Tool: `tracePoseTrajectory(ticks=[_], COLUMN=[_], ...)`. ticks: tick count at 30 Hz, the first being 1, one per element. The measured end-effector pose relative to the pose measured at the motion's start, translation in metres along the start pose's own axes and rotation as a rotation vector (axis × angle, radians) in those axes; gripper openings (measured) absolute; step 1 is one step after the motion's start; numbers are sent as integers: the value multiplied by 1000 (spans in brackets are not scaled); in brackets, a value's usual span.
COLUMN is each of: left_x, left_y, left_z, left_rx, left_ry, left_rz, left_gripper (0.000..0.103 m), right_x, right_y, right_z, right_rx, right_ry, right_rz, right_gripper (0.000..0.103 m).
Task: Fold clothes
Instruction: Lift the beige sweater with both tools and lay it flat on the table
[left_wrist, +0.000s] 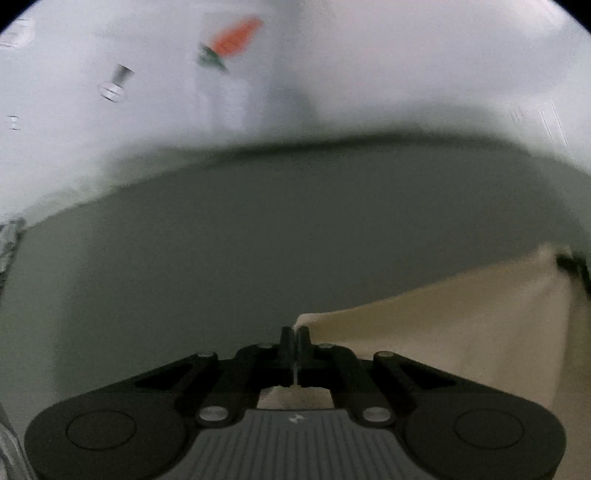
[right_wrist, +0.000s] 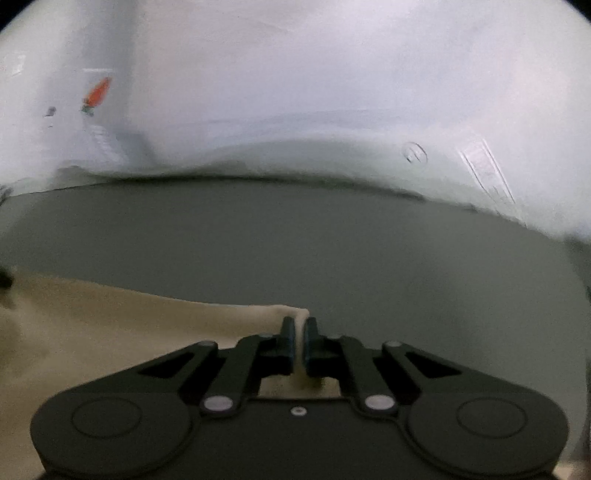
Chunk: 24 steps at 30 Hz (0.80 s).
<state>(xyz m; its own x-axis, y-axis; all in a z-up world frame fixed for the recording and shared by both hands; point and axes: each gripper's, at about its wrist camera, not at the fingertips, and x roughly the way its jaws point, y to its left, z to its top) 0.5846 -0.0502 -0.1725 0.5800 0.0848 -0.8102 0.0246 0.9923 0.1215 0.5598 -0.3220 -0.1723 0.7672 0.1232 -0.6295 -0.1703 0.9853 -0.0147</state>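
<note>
Left tongs (left_wrist: 295, 332) and right tongs (right_wrist: 300, 325) each pinching cream garment (left_wrist: 461, 332) edge

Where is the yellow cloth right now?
The cloth hangs stretched between both tongs, left and right, each pinching a corner above the gray table.

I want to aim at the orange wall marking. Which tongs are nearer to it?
Left, judging by apparent size. The orange marking looms larger ahead of the left tongs; from the right tongs it sits small, far up-left.
</note>
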Motion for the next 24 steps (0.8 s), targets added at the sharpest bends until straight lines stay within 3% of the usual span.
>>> tracePoseTrajectory(ticks=[3,7,10,15,17,19,24], left_x=[-6,18,56,105,103,97,49], left_y=[7,10,14,18,15,18,33], left_z=[24,50,65,71,66,64,56], left_rx=[16,57,11,-48,-33,-65,-134], left_ry=[-72,-132,-107,-28,-48,-44,-83], left_rz=[54,121,117,85,106,78,29], left_gripper=[2,1,2,3,8,14,25], right_x=[-3,23,68,117,114,105,43], right_y=[16,36,34,38,38,33,10], right_z=[26,54,66,57,57,57,43], right_rx=[-76,-157,-102,-145,-164,-154,-69], right_ry=[-71,-159,-115,-18,-9,-4,-35], right_rz=[26,-23,-29,-57,-63,-69,-94], right_gripper=[5,5,5,8,15,38,43])
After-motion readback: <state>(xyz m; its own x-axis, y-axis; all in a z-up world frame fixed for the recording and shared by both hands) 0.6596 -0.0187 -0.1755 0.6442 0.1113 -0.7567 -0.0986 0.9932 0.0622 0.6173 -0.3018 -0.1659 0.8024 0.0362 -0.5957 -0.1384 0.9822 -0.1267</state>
